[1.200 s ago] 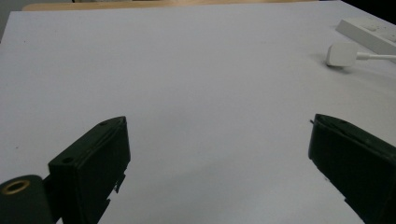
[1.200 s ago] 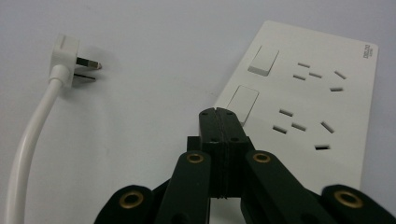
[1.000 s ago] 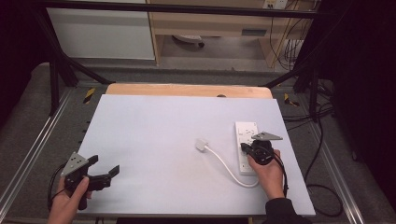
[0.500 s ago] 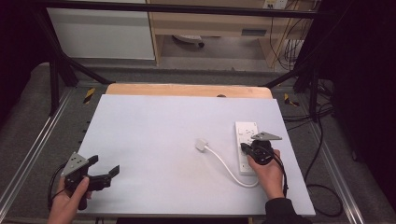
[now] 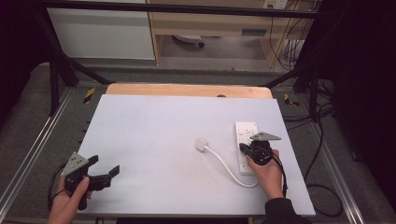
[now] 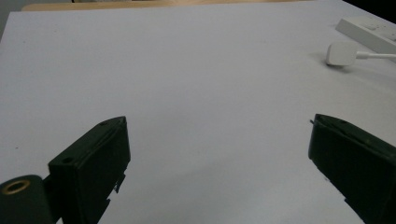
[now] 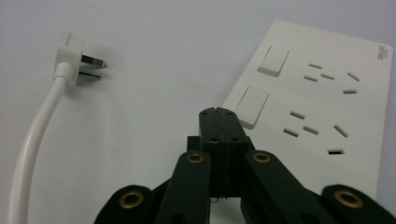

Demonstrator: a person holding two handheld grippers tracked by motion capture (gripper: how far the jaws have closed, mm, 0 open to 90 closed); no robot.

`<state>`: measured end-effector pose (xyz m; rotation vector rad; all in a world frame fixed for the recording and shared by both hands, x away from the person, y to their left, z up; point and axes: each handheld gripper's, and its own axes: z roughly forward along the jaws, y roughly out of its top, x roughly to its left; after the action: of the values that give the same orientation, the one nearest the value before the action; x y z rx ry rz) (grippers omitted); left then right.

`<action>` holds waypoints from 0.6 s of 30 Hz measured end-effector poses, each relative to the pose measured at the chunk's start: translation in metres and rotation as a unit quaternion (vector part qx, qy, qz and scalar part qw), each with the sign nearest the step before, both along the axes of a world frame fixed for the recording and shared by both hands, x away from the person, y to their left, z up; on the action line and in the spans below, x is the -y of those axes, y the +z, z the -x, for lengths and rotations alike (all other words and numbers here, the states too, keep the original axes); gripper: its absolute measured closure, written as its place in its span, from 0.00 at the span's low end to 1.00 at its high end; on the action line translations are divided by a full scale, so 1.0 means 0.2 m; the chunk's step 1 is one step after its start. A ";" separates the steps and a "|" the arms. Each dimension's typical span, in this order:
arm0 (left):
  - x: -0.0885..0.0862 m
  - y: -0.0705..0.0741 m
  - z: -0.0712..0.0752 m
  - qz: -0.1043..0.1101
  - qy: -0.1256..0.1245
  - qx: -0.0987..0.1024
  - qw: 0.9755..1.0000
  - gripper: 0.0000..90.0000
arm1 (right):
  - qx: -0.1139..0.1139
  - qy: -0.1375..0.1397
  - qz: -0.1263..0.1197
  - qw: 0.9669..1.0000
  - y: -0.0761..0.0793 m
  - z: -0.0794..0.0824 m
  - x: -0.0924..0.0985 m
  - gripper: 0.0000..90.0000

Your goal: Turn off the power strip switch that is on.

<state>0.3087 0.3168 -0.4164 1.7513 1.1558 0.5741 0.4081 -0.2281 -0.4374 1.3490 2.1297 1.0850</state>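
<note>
Hardly any shift: right gripper (image 7: 218, 112) clenched empty over glossy white power strip (image 7: 322, 100).

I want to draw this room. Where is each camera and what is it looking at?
High view: above the person's side, looking down on the white table; both hands show.
Left gripper view: on the open left gripper, looking across the table.
Right gripper view: on the shut right gripper, facing the power strip.
All share the plug.
</note>
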 end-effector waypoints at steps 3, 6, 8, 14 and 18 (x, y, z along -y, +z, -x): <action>0.00 0.00 0.00 0.000 0.000 0.000 1.000 0.06 | 0.001 0.005 0.003 1.000 0.00 0.00 -0.02 1.00; 0.00 0.00 0.00 0.001 -0.001 -0.001 1.000 0.06 | 0.001 0.005 0.002 1.000 0.00 0.00 -0.01 1.00; 0.00 0.00 0.00 0.001 -0.001 -0.001 1.000 0.06 | 0.001 0.005 0.003 1.000 0.00 0.00 -0.01 1.00; 0.00 0.00 0.00 0.001 -0.001 -0.001 1.000 0.06 | 0.011 0.016 -0.004 1.000 0.01 0.01 -0.02 1.00; 0.00 0.00 0.00 0.001 -0.001 -0.001 1.000 0.06 | 0.017 0.019 -0.005 1.000 0.01 0.01 -0.03 1.00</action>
<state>0.3085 0.3166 -0.4163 1.7519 1.1552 0.5701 0.4056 -0.2227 -0.4346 1.2913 2.1364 1.1267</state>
